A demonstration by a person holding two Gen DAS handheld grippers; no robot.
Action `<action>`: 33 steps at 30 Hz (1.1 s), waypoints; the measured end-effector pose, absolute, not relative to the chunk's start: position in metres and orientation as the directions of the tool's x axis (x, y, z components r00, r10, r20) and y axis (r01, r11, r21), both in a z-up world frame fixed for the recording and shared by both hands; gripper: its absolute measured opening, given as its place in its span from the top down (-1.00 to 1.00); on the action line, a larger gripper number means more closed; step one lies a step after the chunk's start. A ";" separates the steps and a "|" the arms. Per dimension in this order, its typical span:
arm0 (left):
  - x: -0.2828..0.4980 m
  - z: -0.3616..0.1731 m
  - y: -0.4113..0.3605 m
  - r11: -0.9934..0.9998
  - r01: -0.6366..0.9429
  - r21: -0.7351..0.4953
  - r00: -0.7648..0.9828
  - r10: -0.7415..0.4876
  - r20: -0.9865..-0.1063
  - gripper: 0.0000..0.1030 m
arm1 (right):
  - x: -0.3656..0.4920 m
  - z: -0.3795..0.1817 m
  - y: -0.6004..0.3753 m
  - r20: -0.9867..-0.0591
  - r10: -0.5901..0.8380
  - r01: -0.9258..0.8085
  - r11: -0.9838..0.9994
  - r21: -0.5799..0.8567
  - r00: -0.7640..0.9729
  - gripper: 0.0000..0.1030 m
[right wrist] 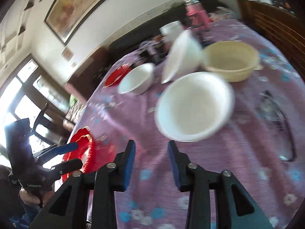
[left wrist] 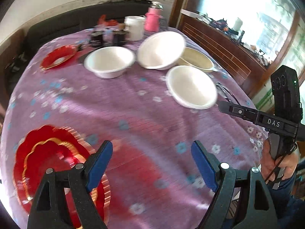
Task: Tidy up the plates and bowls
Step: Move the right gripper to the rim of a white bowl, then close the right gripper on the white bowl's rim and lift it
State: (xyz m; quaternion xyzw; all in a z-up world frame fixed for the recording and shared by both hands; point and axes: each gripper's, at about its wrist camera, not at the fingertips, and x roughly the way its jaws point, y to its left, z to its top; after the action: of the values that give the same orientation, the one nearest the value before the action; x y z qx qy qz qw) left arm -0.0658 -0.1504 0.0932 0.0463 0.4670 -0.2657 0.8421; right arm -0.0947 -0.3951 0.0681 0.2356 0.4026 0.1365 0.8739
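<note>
Left gripper [left wrist: 151,164]: I am holding my blue pads spread wide with nothing between them, hovering tilted down over bare purple cloth.
Right gripper [right wrist: 151,164]: my pads are standing partly apart, pinching nothing, angled down at the table with the view rolled to one side.
Right hand [left wrist: 280,164]: seen from my left wrist, it is gripping the black handle at the table's right edge, a dark blue sleeve trailing behind it.
Stacked red plates [left wrist: 57,171]: two gold-rimmed scalloped plates are lying nested just left of my left finger, near the table edge.
Nearest white bowl [right wrist: 194,105]: it is sitting upright just beyond my right fingertips, not touching them.
Other bowls: a second white bowl [left wrist: 109,61] is standing upright; a third white bowl [left wrist: 161,49] is leaning tilted against the cream bowl [left wrist: 198,58].
Far red plate [left wrist: 58,57]: lying alone, well apart from the stack.
Tablecloth [left wrist: 133,105]: purple, flowered, motion-blurred.
Back edge: a pink flask [left wrist: 152,19] and a white cup [left wrist: 135,27] are standing among dark jars.
</note>
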 end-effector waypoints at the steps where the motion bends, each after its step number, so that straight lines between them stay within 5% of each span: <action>1: -0.064 0.092 -0.160 0.849 0.499 -0.173 0.415 -0.409 -0.813 -0.62 | -0.096 0.068 -0.401 -0.638 0.426 -0.040 0.849 0.527 0.641 0.20; 12: -0.009 0.074 -0.214 0.883 0.407 -0.234 0.416 -0.407 -0.813 -0.60 | -0.096 0.053 -0.470 -0.636 0.372 0.089 0.816 0.571 0.676 0.38; 17: 0.025 0.059 -0.220 0.904 0.331 -0.272 0.401 -0.396 -0.826 -0.06 | -0.078 0.047 -0.478 -0.643 0.362 0.111 0.811 0.574 0.675 0.38; 26: 0.052 0.034 -0.238 0.899 0.304 -0.314 0.361 -0.414 -0.836 -0.03 | -0.046 0.027 -0.479 -0.673 0.362 0.144 0.807 0.572 0.645 0.38; 29: 0.052 0.027 -0.241 0.877 0.325 -0.354 0.324 -0.455 -0.830 0.47 | -0.044 0.022 -0.477 -0.658 0.389 0.132 0.791 0.597 0.645 0.63; 33: 0.037 0.036 -0.240 0.872 0.362 -0.329 0.342 -0.453 -0.823 0.74 | -0.049 0.026 -0.469 -0.645 0.405 0.108 0.790 0.604 0.648 0.81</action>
State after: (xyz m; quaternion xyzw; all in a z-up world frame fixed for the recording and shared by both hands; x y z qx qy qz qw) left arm 0.0368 -0.2402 0.0358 -0.0439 0.5164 -0.2492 0.8181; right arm -0.0487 -0.4689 0.0257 0.3124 0.4104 0.0869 0.8523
